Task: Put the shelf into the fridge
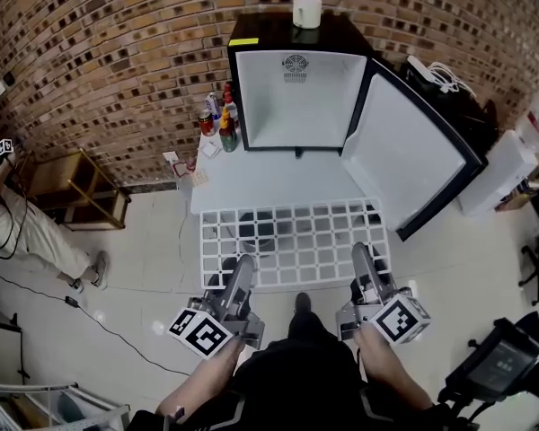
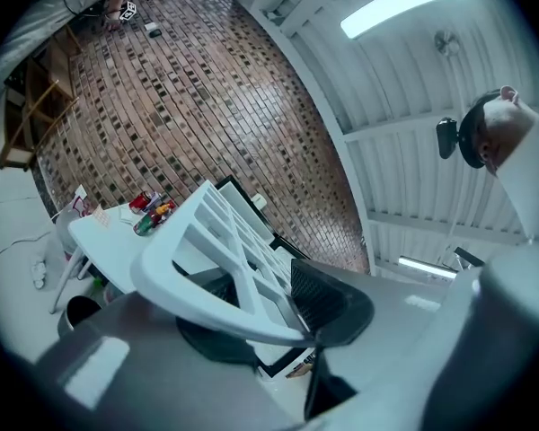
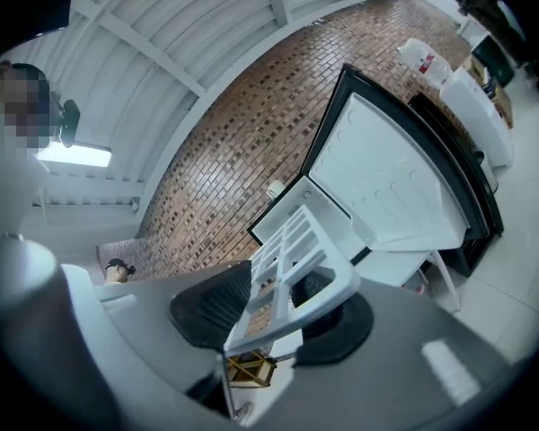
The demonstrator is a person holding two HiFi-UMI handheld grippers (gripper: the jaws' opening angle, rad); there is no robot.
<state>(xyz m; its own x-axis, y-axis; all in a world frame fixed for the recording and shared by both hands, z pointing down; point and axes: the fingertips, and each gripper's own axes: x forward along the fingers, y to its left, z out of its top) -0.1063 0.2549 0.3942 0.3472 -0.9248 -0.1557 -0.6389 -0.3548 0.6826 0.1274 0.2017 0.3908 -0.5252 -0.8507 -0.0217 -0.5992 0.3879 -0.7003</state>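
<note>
A cluster of coloured bottles and cans (image 1: 218, 119) stands at the left on the white table (image 1: 251, 187). It sits beside the fridge rather than before it, so the way into the opening is free.

The left gripper (image 1: 242, 266) clamps the near rim of the white plastic lattice shelf (image 1: 296, 236), and the right gripper (image 1: 363, 254) clamps the same rim further along. The two grips are well apart, likely to keep the wide panel level and stop it twisting. The shelf hangs flat in the air, its far edge near the table's front. It is not yet at the black mini fridge with a white interior (image 1: 296, 97), whose door (image 1: 413, 155) stands swung wide to the right.

Only the head view shows both grips at once, and the stretch of table between shelf and fridge. The gripper views settle what it cannot: in each, the dark pads (image 2: 328, 299) (image 3: 211, 303) press on either face of the shelf's thick border bar — jaws fairly wide, holding it. The right gripper view also looks past the lattice into the open fridge.
</note>
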